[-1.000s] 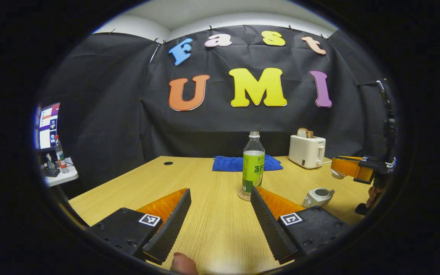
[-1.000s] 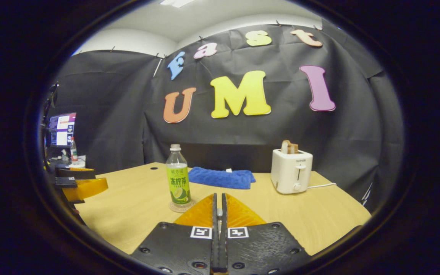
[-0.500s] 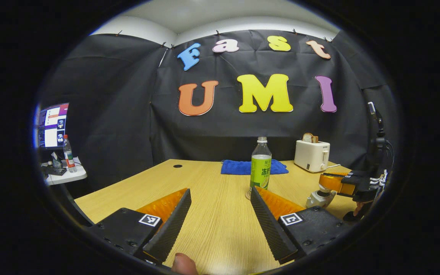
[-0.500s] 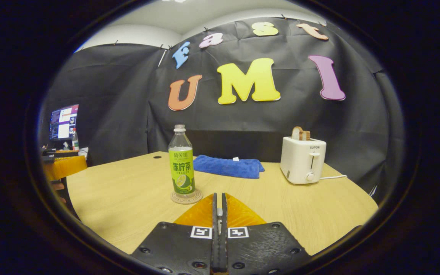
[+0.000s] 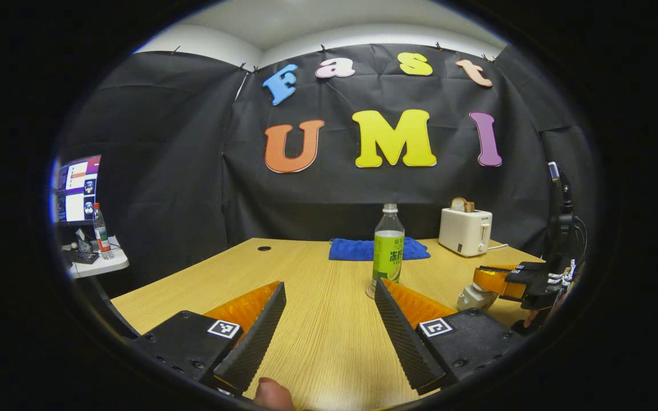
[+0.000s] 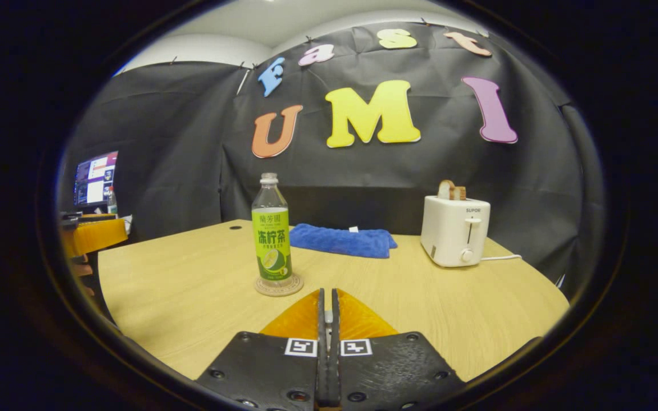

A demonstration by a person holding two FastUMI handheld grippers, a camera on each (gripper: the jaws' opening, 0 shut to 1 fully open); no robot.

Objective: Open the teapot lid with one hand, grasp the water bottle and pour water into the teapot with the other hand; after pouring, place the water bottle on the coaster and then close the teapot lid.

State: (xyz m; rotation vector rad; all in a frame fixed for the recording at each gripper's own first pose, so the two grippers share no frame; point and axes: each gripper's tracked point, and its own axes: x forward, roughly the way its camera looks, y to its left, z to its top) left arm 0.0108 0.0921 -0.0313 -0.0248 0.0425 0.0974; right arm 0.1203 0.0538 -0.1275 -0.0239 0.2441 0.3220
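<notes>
Lowered since a second ago, the right gripper [image 5: 486, 281] now sits directly over the small white teapot [image 5: 472, 297] at the table's right edge, where earlier it hung above and apart from it. In the right gripper view its fingers [image 6: 327, 319] are pressed together around a sliver that cannot be made out. The left gripper [image 5: 329, 328] hovers above the wooden table [image 5: 317, 297], fingers spread wide with nothing between them. A green-labelled water bottle [image 6: 271, 230] stands upright on the round coaster [image 6: 279, 285] near the table's middle. Behind it lies a folded blue cloth [image 6: 343, 240]; to the right, a white toaster [image 6: 454, 231] holds a slice of bread [image 6: 450, 190].
</notes>
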